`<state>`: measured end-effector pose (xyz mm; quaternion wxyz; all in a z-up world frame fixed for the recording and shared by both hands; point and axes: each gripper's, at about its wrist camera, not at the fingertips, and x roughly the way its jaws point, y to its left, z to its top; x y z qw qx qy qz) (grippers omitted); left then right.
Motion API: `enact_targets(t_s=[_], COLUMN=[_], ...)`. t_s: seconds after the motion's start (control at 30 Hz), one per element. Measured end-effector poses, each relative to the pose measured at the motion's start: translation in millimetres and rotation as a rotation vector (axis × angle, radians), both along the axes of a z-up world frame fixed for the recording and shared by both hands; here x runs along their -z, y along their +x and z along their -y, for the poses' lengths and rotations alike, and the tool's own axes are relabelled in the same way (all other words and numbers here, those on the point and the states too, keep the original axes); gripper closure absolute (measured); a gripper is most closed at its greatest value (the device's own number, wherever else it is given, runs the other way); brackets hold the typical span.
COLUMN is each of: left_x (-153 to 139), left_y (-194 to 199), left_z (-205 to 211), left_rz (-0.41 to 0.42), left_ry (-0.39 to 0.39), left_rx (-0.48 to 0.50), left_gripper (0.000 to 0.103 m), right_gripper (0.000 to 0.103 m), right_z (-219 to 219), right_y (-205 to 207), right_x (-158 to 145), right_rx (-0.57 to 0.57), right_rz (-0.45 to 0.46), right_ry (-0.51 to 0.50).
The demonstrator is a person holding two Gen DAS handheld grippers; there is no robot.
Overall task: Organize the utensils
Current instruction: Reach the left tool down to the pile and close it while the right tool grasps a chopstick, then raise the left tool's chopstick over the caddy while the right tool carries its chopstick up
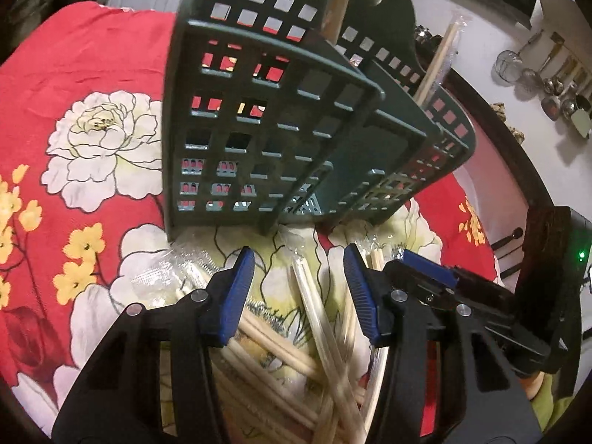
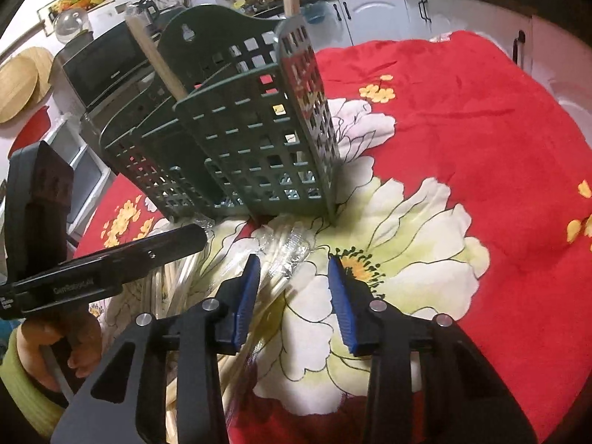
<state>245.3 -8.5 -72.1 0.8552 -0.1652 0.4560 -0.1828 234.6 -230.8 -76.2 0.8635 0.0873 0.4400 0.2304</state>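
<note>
Left gripper (image 1: 299, 288): blue ribbed pads (image 1: 236, 292) set wide apart, nothing between them; poised above a loose heap of wrapped wooden chopsticks (image 1: 314, 318), pale sticks in clear plastic sleeves, crossing one another on the cloth.

Right gripper (image 2: 294, 296): blue ribbed fingers (image 2: 246, 299) likewise spread, gripping nothing; its left finger lies over the edge of the same chopstick pile (image 2: 273, 277), its right finger over bare cloth.

Utensil caddy (image 1: 281, 111): dark green plastic, square-holed lattice walls, several compartments, standing upright just beyond the chopsticks, near both grippers. A flat wooden handle (image 1: 340, 3) rises from a rear compartment; a sleeved pair of chopsticks (image 1: 436, 63) leans in another.

Tablecloth (image 1: 92, 74): red fabric, printed with large white peonies and small yellow blossoms, lightly creased.

Left view only: the right gripper's black body at the right edge, a green indicator light (image 1: 581, 255), metal ladles and strainers (image 1: 547, 85) hung on a white wall.

Right view only: the left gripper's body at left, held by a hand (image 2: 48, 347) in a yellow-green sleeve; a black microwave (image 2: 107, 63), round woven trays (image 2: 22, 85), white cabinets (image 2: 373, 18).
</note>
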Motion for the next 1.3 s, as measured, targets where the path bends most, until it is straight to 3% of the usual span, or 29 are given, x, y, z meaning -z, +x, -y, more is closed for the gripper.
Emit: enact_targets(t_s=[0.1,0.37,0.67,1.03,1.3], left_x=[1.1,12.8,3.6,-51.0,-76.6], left_y=[3.7,10.5,-2.3,-40.0,-57.2], left_z=[1.1,-8.7,-33.3,-67.2,-64.3], left_rz=[-0.003,-0.026,-0.006,0.166,0.253], left_ry=[0.000,-0.025,-0.095,-0.108,-0.099], left_rx=[-0.003,-0.035,-0.063,-0.127,-0.125], left_gripper=[0.067,0.097,0.100,0.101,0.101], right_gripper=[0.073,0.096,0.098,0.099,0.099], right_z=[2.3,3.3,16.7,38.7,51.2], right_y=[2.5,0.0,-12.8,-33.9,-48.0], right_x=[1.6,-1.1,-16.0,-54.0,-79.9], right_rx=[0.013,0.032,0.095,0.171,0.212], right_rz=[-0.011,0.013,0.086,0.218,0.295], right_ry=[0.025,0.059,0.008,-0.005,0.002])
